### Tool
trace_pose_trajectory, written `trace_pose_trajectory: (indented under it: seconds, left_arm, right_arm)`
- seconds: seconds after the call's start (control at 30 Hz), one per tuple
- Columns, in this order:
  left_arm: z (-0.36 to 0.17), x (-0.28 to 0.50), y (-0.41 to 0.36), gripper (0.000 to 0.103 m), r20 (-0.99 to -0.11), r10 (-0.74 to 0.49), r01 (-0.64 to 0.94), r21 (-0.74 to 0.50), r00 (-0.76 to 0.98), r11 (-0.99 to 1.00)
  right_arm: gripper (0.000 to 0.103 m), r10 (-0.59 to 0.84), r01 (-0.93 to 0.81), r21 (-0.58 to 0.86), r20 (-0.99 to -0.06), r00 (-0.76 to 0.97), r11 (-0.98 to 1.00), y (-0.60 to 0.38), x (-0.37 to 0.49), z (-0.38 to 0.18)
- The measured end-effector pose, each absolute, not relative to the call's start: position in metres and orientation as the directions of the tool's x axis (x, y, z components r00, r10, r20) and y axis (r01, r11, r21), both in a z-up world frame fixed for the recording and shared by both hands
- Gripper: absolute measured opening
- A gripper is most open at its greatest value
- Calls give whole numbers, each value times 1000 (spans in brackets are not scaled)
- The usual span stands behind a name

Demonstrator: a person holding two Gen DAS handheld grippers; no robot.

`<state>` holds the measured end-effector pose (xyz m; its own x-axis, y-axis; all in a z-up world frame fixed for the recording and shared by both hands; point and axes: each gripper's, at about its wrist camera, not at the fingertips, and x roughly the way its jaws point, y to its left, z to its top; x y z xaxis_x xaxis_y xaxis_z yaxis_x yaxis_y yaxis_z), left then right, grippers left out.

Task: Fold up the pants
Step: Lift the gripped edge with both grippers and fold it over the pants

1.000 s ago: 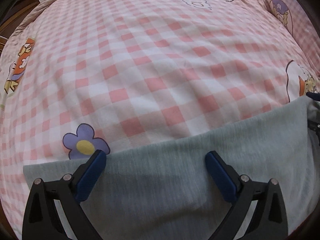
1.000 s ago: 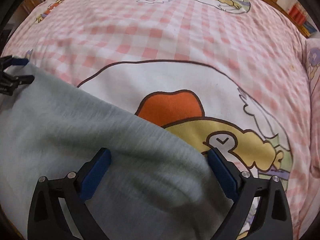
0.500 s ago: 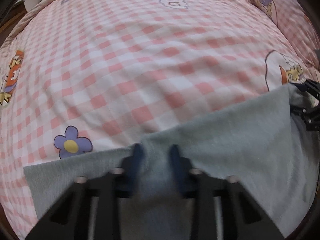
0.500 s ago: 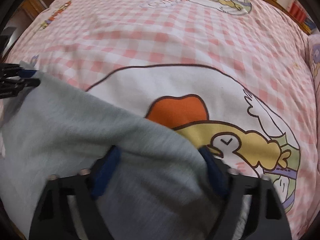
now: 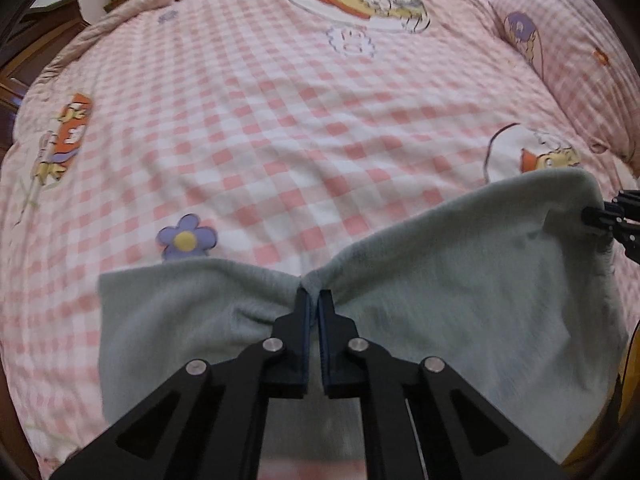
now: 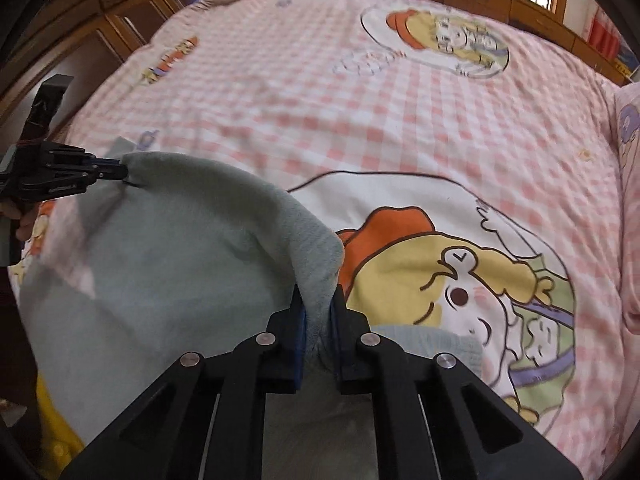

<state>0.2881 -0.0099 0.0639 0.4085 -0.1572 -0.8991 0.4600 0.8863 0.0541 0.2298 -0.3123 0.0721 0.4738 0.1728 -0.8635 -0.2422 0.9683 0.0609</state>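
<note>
Grey-green fleece pants point(image 5: 460, 280) lie at the near edge of the pink checked bedspread point(image 5: 280, 120), in the lower half of both wrist views. Left gripper point(image 5: 313, 300) is clamped on a pinch of the far hem, lower centre of its frame; right gripper point(image 6: 318, 304) is clamped on a thicker bunch of the same edge, lower centre of its own frame. Each gripper shows in the other's view: the right one at the right border of the left view, the left one at the left border of the right view. The held edge runs left to right between them, sagging slightly, raised off the bed on the right side. Open bedspread lies ahead, toward the top of both frames. Judgement: neither hand is nearer; the fold calls for both to travel together, keeping the edge level.
</note>
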Motion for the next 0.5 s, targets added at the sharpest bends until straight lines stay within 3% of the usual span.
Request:
trace_pose_trajectory:
  seconds: [0.5]
  left_arm:
    - [126, 148, 29, 4, -828, -171, 370, 48, 535, 928]
  right_arm:
    - [11, 211, -321, 40, -828, 520, 946, -288, 120, 106]
